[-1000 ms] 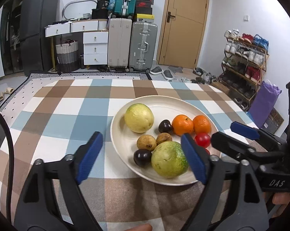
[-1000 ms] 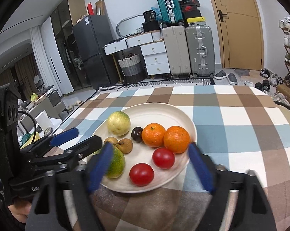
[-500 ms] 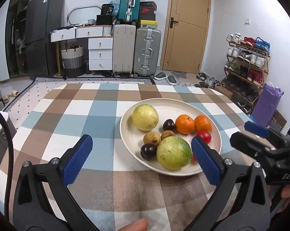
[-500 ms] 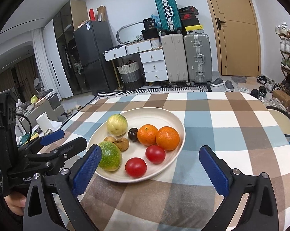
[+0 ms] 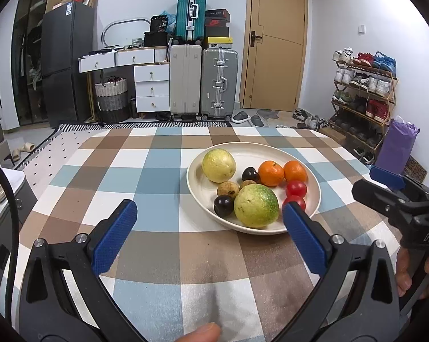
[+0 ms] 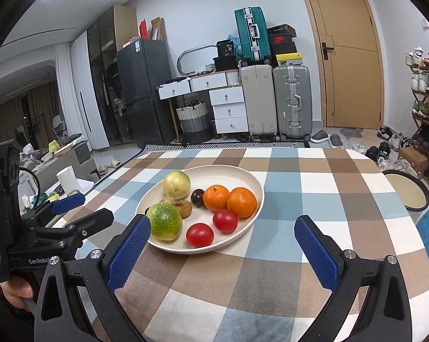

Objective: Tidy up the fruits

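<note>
Behind the green fruit (image 5: 256,205) — one tomato (image 5: 295,200) half hidden.

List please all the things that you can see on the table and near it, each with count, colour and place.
round cream plate: one, cream, middle of the table, holds all the fruit
checked tablecloth: one, blue, brown and white, covers the table
large green-yellow fruits: two, one at the plate's near left, a paler one at the back
oranges: two, orange, side by side at the plate's far right
red tomatoes: two, red, near edge of the plate
small dark plums: two, dark purple, mid plate
small brown fruits: two, brown, between the green fruits
suitcases: three, teal, beige, silver, by the wall
wooden door: one, tan, shut
left gripper: open, empty, before the plate
right gripper: open, empty, before the plate
</note>
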Action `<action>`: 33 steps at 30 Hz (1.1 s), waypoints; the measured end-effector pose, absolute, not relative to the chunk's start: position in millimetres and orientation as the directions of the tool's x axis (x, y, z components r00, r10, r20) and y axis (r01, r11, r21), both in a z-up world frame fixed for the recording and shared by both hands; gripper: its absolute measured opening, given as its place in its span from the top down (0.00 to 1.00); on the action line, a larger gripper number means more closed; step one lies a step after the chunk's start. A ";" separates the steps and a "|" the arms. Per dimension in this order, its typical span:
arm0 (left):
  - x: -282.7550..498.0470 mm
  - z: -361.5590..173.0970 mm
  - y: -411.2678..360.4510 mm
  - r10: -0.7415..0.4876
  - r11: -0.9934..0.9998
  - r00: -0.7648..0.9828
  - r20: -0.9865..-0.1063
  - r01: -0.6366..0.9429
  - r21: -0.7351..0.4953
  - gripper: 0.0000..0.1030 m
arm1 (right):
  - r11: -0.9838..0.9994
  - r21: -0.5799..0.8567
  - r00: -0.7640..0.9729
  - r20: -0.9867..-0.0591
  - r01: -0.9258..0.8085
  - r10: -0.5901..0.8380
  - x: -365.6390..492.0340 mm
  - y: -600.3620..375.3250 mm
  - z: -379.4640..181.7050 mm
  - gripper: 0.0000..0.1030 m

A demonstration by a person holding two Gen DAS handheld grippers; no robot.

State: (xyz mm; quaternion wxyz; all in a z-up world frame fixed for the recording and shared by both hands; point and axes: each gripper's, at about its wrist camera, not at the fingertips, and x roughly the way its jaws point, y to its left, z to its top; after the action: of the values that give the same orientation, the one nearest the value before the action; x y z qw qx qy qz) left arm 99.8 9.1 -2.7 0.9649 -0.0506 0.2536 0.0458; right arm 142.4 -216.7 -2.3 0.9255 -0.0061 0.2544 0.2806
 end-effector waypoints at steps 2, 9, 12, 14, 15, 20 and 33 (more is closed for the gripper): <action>98.1 -1.9 8.7 0.064 0.991 0.864 -0.499 -0.114 -0.071 0.01 | 0.844 0.129 0.711 -0.482 -0.520 0.512 143.0 -215.9 -3.0 0.00; 98.0 -0.2 9.5 0.062 0.989 0.859 -0.508 -0.120 -0.083 0.01 | 0.844 0.122 0.712 -0.481 -0.523 0.511 143.5 -214.6 -3.7 0.00; 98.2 -0.2 9.8 0.062 0.990 0.860 -0.507 -0.119 -0.081 0.01 | 0.843 0.123 0.712 -0.480 -0.524 0.512 143.5 -214.4 -3.6 0.00; 98.0 -0.2 9.9 0.060 0.990 0.860 -0.507 -0.118 -0.082 0.01 | 0.843 0.122 0.712 -0.481 -0.523 0.511 143.3 -214.6 -3.4 0.00; 98.2 -0.3 9.9 0.061 0.990 0.860 -0.507 -0.118 -0.082 0.01 | 0.843 0.121 0.712 -0.481 -0.524 0.512 143.6 -214.3 -3.7 0.00; 98.2 -0.3 9.8 0.062 0.989 0.859 -0.508 -0.120 -0.082 0.01 | 0.843 0.121 0.712 -0.481 -0.524 0.511 142.7 -214.5 -3.0 0.00; 98.1 -0.3 10.2 0.062 0.989 0.859 -0.508 -0.120 -0.082 0.01 | 0.843 0.120 0.712 -0.482 -0.524 0.511 143.0 -213.9 -3.2 0.00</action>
State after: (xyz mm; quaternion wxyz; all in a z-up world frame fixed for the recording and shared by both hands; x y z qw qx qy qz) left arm 98.1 10.2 -0.3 0.9626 -0.0554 0.2610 0.0475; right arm 143.0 -213.9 -3.2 0.9251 -0.0128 0.2566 0.2797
